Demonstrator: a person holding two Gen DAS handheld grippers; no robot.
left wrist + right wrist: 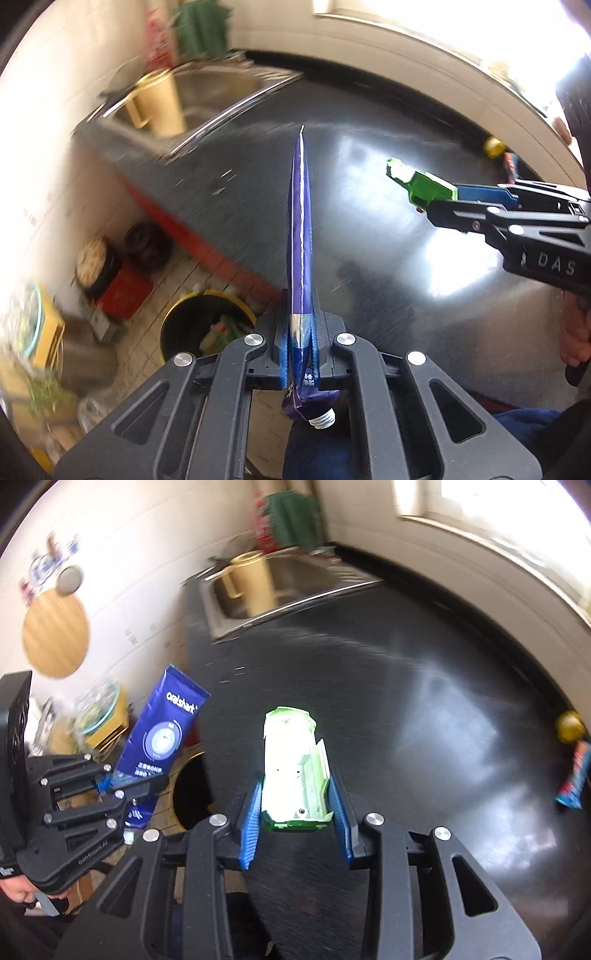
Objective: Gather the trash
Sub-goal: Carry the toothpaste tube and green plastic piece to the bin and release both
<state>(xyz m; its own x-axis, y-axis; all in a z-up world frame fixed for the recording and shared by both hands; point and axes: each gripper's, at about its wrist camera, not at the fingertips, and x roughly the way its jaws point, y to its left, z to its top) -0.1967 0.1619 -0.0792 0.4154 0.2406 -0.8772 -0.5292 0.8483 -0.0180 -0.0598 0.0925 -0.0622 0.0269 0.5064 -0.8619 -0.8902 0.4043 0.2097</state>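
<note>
Blue tube (301, 236) pinched in left tool (300, 343); green carton (293, 768) clamped in right tool (295, 812).

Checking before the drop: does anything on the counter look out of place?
Yes. A colourful wrapper and a small yellow object lie uncollected at the black counter's far right edge. Nothing looks spilled.

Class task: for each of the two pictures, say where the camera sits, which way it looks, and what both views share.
Left wrist: on the left gripper, looking down along its fingers, shut on a blue toothpaste tube; right gripper at right.
Right wrist: on the right gripper, holding a green box; left gripper and tube at left.
Shared: dark counter, sink, bin.
</note>
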